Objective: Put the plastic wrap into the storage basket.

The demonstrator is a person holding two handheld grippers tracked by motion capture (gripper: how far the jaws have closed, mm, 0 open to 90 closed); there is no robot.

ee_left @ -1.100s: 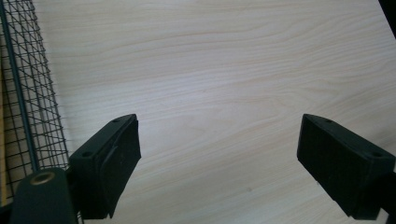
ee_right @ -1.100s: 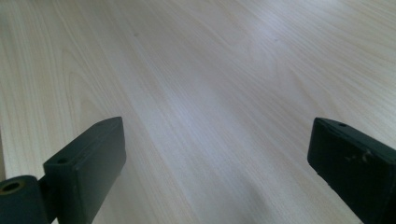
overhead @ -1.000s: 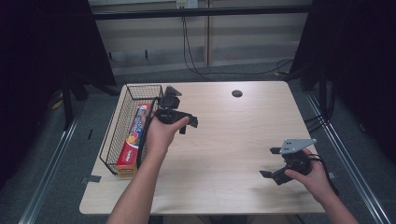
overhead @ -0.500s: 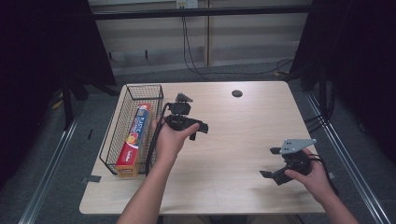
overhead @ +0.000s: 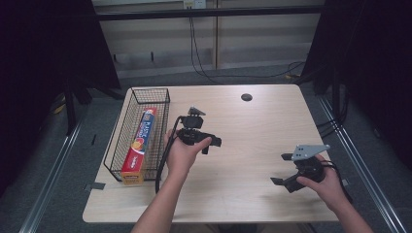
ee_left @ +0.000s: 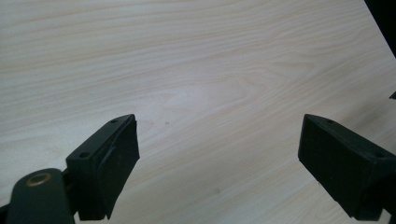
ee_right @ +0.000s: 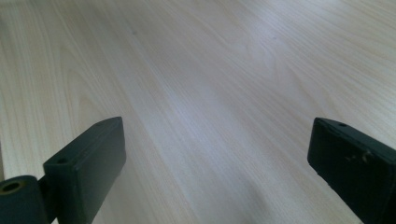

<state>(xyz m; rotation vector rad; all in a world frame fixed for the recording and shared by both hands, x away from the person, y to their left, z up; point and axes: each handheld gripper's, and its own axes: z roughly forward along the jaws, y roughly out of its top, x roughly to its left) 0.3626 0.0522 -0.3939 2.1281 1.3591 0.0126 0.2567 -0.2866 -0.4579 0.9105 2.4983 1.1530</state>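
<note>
The fingers (ee_left: 109,161) of the left gripper (overhead: 206,142) are held released over bare table (overhead: 252,126), nothing between them; in the last moments they have been opened a little further. The fingers (ee_right: 88,163) of the right gripper (overhead: 286,182) are likewise spread apart and empty, low over the wood. To the left of the left gripper's fingers, just beside that hand, the wire basket (overhead: 127,130) is found, and inside it the boxed roll of wrap (overhead: 140,143) is laid flat, its long axis running away from the person, along the basket. The left hand (overhead: 182,155) is judged much the nearer; the right gripper is kept well apart from the box.
</note>
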